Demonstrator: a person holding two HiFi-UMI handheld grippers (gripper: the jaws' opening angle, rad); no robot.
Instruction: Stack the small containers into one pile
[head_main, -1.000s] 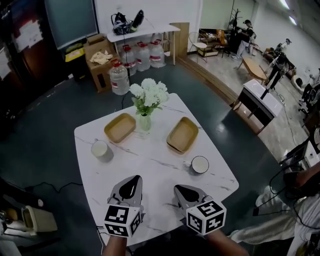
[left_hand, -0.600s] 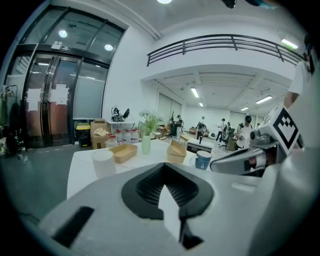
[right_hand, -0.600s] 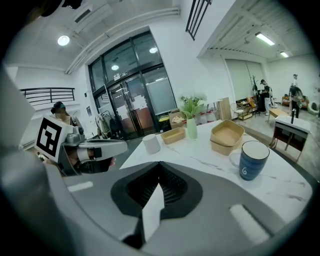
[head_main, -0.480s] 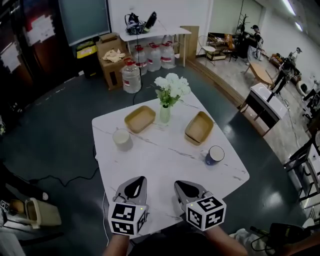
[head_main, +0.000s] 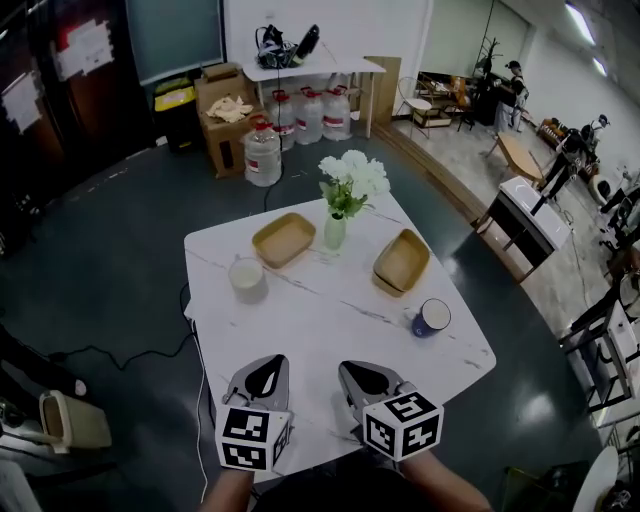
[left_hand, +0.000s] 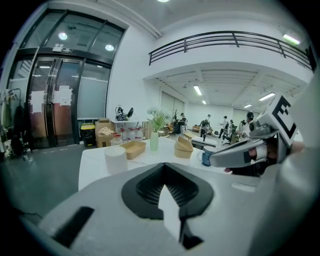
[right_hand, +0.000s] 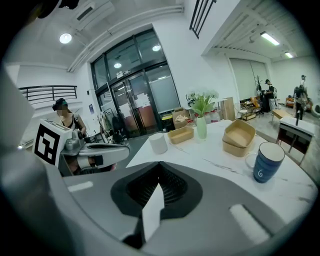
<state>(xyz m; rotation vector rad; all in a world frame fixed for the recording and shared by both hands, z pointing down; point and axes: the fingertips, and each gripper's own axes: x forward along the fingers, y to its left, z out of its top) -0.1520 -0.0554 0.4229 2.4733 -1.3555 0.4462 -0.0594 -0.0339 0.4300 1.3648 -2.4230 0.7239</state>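
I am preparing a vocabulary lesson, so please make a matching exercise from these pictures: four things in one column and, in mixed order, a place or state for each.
1 vase
2 blue mug
3 white cup
4 left gripper

a on the table's left side
b shut and empty
c between the two tan containers
d on the table's right side

Pairs: 1-c, 2-d, 3-a, 4-b

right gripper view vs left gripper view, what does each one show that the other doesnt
Only the right gripper view shows the left gripper. Only the left gripper view shows the right gripper, partly covering the blue mug. Both show the white cup, two tan containers, flower vase and marble table.
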